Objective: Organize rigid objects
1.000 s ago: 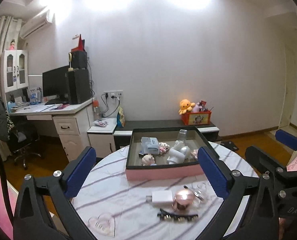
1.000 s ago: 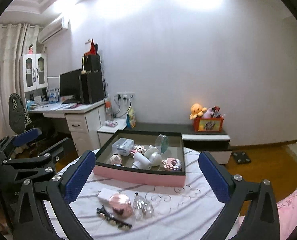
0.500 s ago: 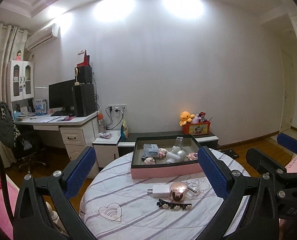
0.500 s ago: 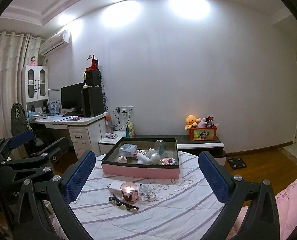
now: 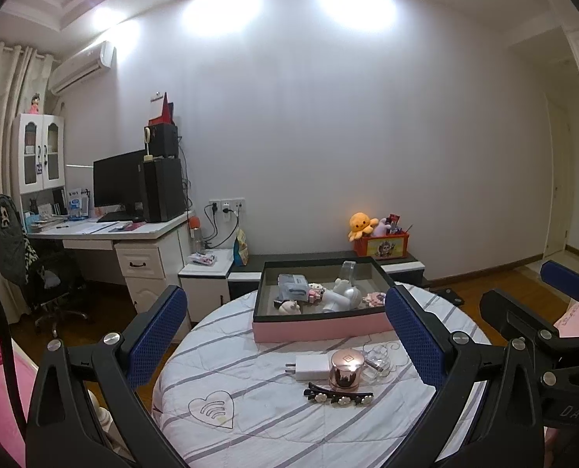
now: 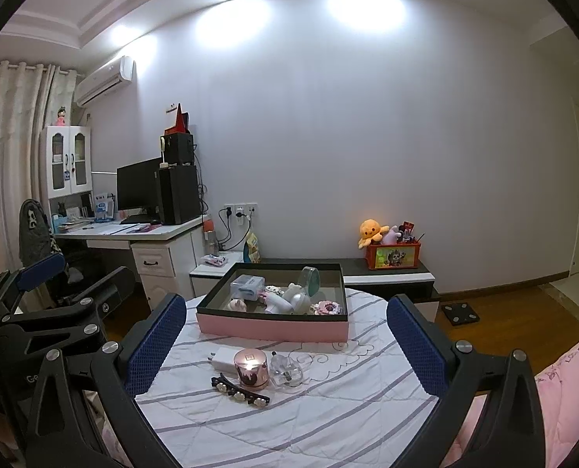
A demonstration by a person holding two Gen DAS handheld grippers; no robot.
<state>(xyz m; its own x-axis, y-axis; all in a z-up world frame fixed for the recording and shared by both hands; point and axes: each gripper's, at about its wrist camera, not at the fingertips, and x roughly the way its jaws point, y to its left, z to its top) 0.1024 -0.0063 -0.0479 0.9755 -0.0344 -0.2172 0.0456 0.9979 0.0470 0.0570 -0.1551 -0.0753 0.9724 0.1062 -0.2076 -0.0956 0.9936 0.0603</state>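
A pink box (image 5: 320, 329) (image 6: 271, 329) with a dark rim stands at the far side of the round table (image 5: 250, 421) and holds several small items. In front of it lie a white charger (image 5: 312, 366) (image 6: 223, 358), a rose-gold cylinder (image 5: 346, 369) (image 6: 251, 368), a clear glass bottle (image 5: 379, 362) (image 6: 286, 369) and a black hair clip with flowers (image 5: 338, 397) (image 6: 239, 390). My left gripper (image 5: 287, 345) and right gripper (image 6: 285, 345) both stand open above the table's near side, holding nothing. Each appears at the edge of the other's view.
A white desk (image 5: 106, 230) with a monitor and speakers stands at the left, with an office chair (image 5: 51, 284) beside it. A low cabinet (image 6: 386, 273) behind the table carries an orange toy box. Pink bedding (image 6: 562, 401) lies at the right.
Both grippers have pulled back from the table and risen, so the box and loose items look smaller and farther. Both stay open.
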